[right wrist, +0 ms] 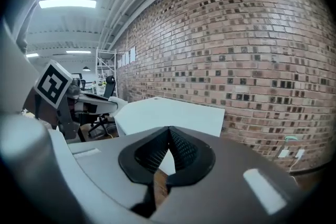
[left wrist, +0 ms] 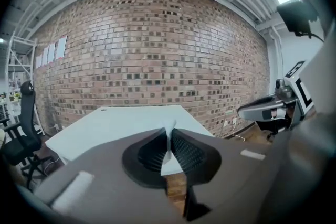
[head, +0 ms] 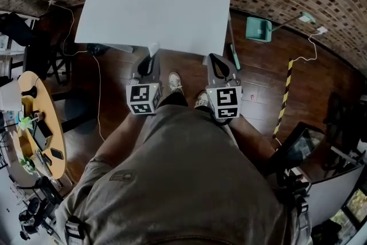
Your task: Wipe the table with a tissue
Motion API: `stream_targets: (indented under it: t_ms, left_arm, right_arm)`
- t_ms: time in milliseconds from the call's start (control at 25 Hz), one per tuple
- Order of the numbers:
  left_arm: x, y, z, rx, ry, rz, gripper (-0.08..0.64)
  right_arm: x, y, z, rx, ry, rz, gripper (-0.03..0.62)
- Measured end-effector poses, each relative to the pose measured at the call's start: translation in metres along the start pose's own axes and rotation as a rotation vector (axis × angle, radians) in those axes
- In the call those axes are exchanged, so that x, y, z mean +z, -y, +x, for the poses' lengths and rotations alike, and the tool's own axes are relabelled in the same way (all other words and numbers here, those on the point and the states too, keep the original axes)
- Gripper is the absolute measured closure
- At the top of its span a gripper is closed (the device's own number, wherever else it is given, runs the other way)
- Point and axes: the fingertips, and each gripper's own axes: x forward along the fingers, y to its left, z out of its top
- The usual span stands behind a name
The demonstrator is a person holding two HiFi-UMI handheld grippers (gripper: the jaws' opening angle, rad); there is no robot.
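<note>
The white table (head: 157,3) stands in front of me, its top bare apart from a small dark hole at its far left corner. My left gripper (head: 151,55) is at the table's near edge, shut on a thin white tissue (head: 153,47) that sticks up between the jaws. In the left gripper view the tissue (left wrist: 169,139) is pinched upright in that gripper (left wrist: 169,131), with the table (left wrist: 121,123) beyond. My right gripper (head: 221,63) hangs level with it to the right, jaws shut with nothing in them. In its own view the right gripper (right wrist: 169,128) points at the table (right wrist: 173,113).
A round wooden table (head: 43,123) crowded with small items stands at my left, and a black office chair (left wrist: 21,139) is nearby. A teal dustpan (head: 258,28), white cables and a yellow-black striped strip (head: 285,94) are on the wooden floor at right. A brick wall (left wrist: 157,50) lies behind.
</note>
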Motion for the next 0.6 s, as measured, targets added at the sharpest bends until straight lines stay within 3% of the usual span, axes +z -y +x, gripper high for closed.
stream_targets:
  t_ms: [600]
  left_arm:
    - [0.0,0.012,-0.034,-0.078,0.03,-0.017,0.535]
  right_arm:
    - [0.009,-0.03,-0.036,-0.045,0.018,-0.019,0.58]
